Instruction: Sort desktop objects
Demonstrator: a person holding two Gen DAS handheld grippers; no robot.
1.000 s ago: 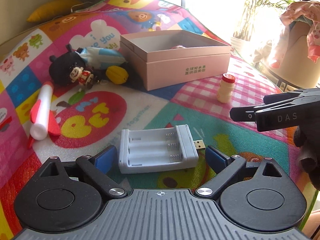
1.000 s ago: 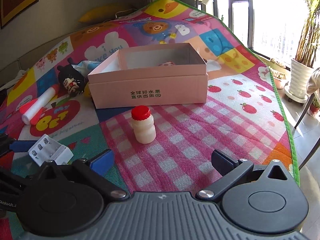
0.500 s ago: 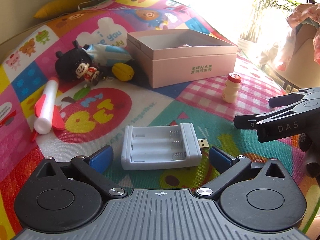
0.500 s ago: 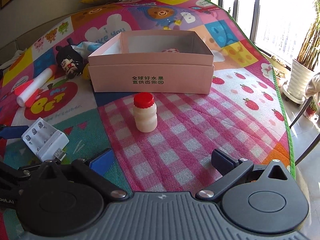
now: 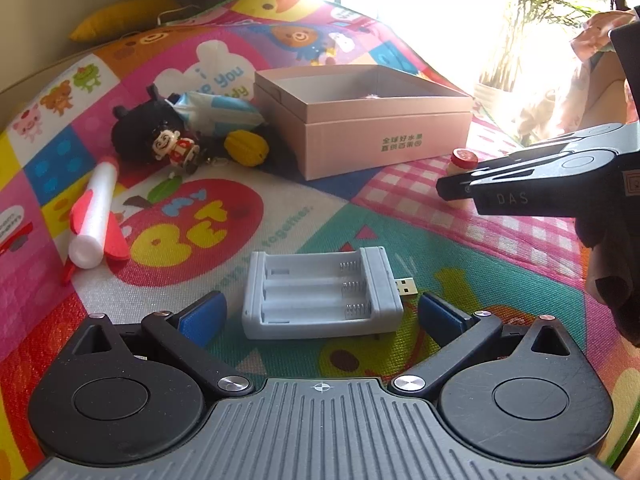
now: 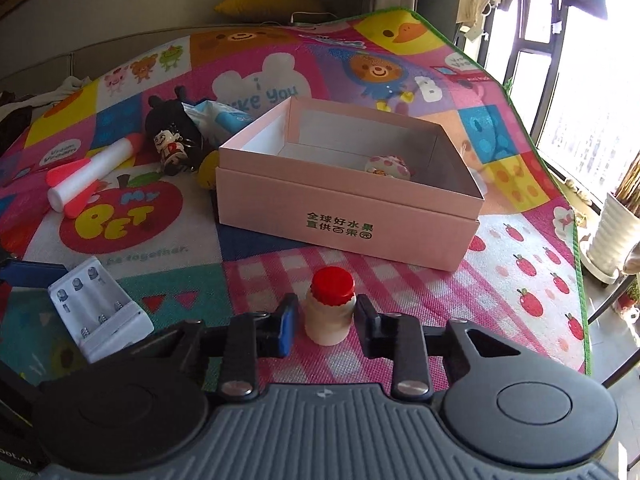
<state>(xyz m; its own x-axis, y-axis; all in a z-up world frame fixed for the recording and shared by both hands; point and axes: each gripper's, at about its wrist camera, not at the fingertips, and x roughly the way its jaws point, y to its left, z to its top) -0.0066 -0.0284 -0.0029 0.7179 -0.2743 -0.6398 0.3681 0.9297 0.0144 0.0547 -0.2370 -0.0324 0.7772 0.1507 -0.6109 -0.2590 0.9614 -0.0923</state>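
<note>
A small cream bottle with a red cap (image 6: 330,312) stands on the pink checked patch of the mat. It is between the fingers of my right gripper (image 6: 328,320), whose jaws are closing on it; a thin slit still shows at the left pad. In the left wrist view that gripper (image 5: 448,188) comes in from the right and hides most of the bottle (image 5: 462,159). My left gripper (image 5: 320,316) is open, with the white battery charger (image 5: 320,292) lying between its blue pads and untouched. The pink box (image 6: 344,216) stands open beyond the bottle, with a spotted toy (image 6: 387,166) inside.
Left of the box lie a black plush (image 5: 136,128), a small figure keychain (image 5: 174,146), a yellow toy (image 5: 245,147), a blue-white packet (image 5: 216,110) and a foam rocket (image 5: 94,216). The mat's green edge (image 6: 576,240) drops off at the right, near potted plants.
My right gripper has moved forward to the bottle and its wide-open jaws have come in around it. The left gripper and the charger have stayed put.
</note>
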